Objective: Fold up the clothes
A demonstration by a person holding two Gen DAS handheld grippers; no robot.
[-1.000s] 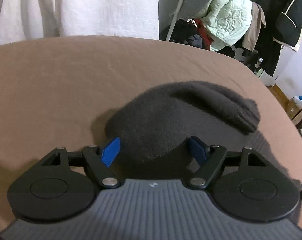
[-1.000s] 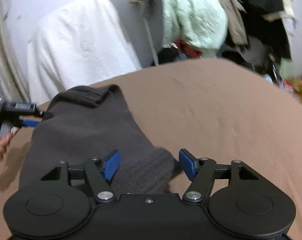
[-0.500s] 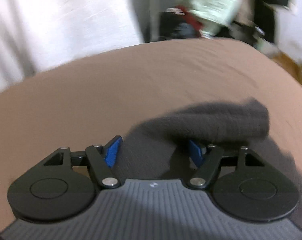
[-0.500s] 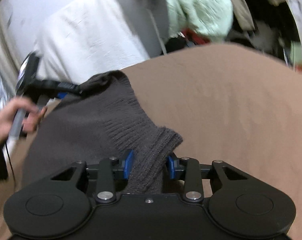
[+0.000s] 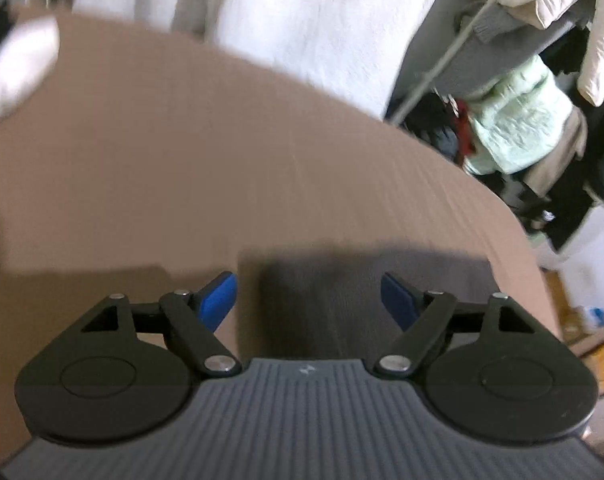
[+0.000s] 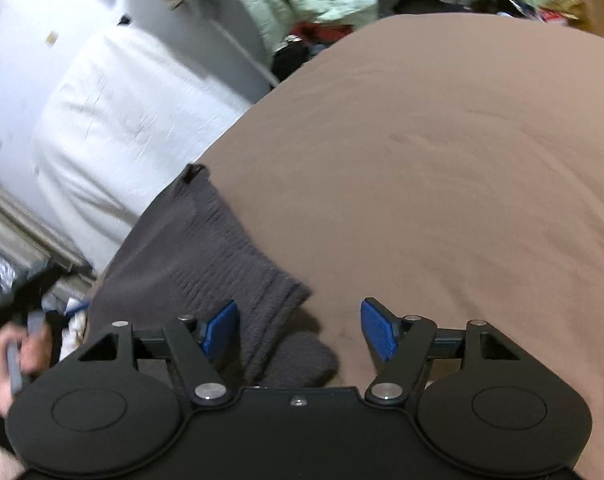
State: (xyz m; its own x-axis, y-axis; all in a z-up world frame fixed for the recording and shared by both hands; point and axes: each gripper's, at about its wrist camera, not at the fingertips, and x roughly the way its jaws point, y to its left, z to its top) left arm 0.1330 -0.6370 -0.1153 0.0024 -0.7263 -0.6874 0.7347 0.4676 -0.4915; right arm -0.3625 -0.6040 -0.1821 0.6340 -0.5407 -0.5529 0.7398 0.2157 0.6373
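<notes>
left gripper (image 5: 309, 298): jaws spread wide, blue pads (image 5: 217, 300) well apart, nothing pinched. Frame is motion-blurred.
right gripper (image 6: 299, 330): jaws also wide, blue pads (image 6: 378, 334) clear of the fabric on the right side; left pad sits just beside the knit, contact not certain.
sweater, left view (image 5: 342, 300): dark grey knit, lying flat on the brown sheet directly between and ahead of the open pads. Edges smeared by blur, so the exact fold shape cannot be told.
sweater, right view (image 6: 205, 264): runs from under the gripper body diagonally up-left. Ribbed band edge ends just ahead of the left pad; a rolled lump of the same knit sits right at the gripper body, between the jaws.
left hand (image 6: 5, 364): low at the left edge of the right view, wrapped on a grey handle. Beside the sweater's left edge.
brown sheet (image 6: 442, 184): covers the whole work surface, smooth with faint creases, bare to the right of the sweater.
white object (image 5: 17, 68): blurred pale shape at the far left edge of the sheet; cannot identify.
white bedding (image 6: 113, 120): stacked behind the surface's far edge.
clothes rack (image 5: 518, 128): far right background, pale green quilted jacket hanging among dark and beige garments.
</notes>
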